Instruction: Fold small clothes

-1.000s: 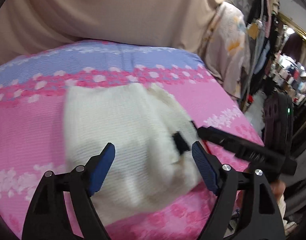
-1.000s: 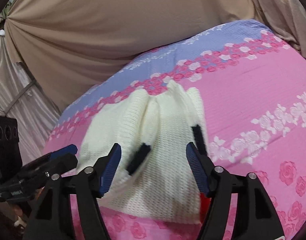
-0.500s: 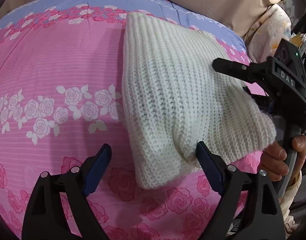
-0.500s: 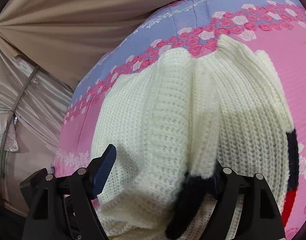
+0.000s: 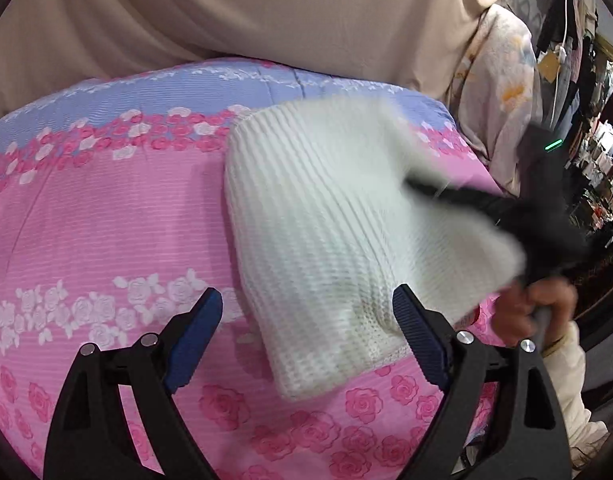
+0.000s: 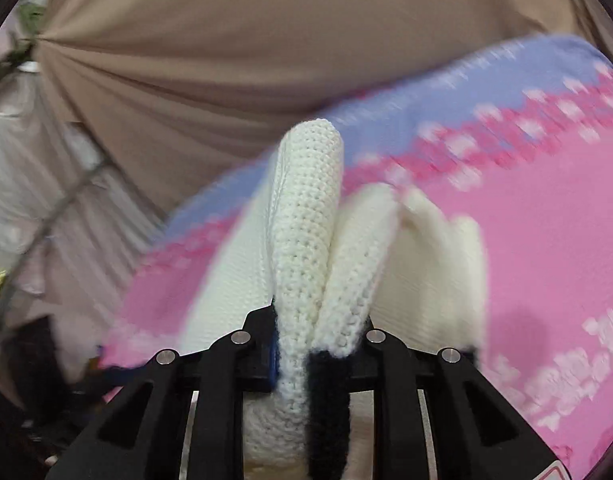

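Note:
A cream knitted garment point(image 5: 326, 220) with dark trim lies on a pink, rose-printed bedcover point(image 5: 106, 220). My left gripper point(image 5: 306, 296) stands open just above it, and the garment's near left corner lies between the blue pads without being pressed. At the right of the left wrist view, the right gripper point(image 5: 486, 204) is a dark blur at the garment's right edge, with a hand point(image 5: 534, 308) on its handle. In the right wrist view my right gripper point(image 6: 318, 328) has its jaws closing, pinching a bunched fold of the knit garment point(image 6: 310, 220) and its black trim.
A beige curtain point(image 5: 266, 20) hangs behind the bed. A pale floral cloth point(image 5: 506, 92) and crowded clothes racks point(image 5: 598, 128) stand to the right. The bedcover's blue band point(image 6: 506, 76) marks the far edge. Silvery drapes point(image 6: 34, 200) hang at the left.
The right gripper went from wide open around the knit to pinched on a raised fold. The garment's right side has lifted and blurred. The left gripper stayed open and drew back a little.

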Available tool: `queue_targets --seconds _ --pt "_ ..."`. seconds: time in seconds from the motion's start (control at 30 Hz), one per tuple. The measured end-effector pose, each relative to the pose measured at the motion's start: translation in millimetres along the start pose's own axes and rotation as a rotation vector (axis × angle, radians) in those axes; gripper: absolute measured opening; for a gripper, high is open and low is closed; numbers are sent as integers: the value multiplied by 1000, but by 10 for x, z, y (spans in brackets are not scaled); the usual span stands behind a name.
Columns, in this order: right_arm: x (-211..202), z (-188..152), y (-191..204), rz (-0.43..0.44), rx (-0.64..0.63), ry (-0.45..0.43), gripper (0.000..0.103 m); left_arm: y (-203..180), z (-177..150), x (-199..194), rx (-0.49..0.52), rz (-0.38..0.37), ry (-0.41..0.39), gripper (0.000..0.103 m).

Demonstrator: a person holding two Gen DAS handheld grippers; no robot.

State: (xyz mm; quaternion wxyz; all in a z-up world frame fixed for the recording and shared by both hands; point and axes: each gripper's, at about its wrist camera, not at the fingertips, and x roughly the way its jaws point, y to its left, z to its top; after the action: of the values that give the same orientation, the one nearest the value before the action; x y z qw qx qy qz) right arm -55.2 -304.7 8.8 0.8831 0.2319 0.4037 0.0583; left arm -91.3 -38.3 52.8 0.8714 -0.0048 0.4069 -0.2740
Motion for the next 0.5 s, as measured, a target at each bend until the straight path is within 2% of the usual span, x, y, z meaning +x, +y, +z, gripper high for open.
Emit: queue_targets --seconds 0.03,0.07,0.1,0.13,0.2,0.27,0.33,0.43,0.5 --pt "-47 -60 -52 48 15 -38 19 -19 8 63 3 -1 11 85" --pt "-104 -74 -54 85 30 -39 20 -46 13 124 5 1 20 85" --pt "-181 -65 -26 92 43 -46 23 -58 34 200 6 5 30 85" --pt "-251 -64 12 79 38 -63 28 -63 36 238 4 8 39 85" --pt "-398 -92 113 28 1 -91 30 -73 46 294 -2 7 49 85" --pt "-516 -148 177 1 -20 -107 39 -84 53 307 3 17 48 85" --pt "-651 -238 234 -3 -48 -119 57 -70 45 323 12 34 45 85" --pt "-751 -426 231 10 -69 -95 60 -69 0 393 27 69 56 85" --pt "-756 -561 238 31 -80 -63 60 -59 -45 477 26 63 88 85"
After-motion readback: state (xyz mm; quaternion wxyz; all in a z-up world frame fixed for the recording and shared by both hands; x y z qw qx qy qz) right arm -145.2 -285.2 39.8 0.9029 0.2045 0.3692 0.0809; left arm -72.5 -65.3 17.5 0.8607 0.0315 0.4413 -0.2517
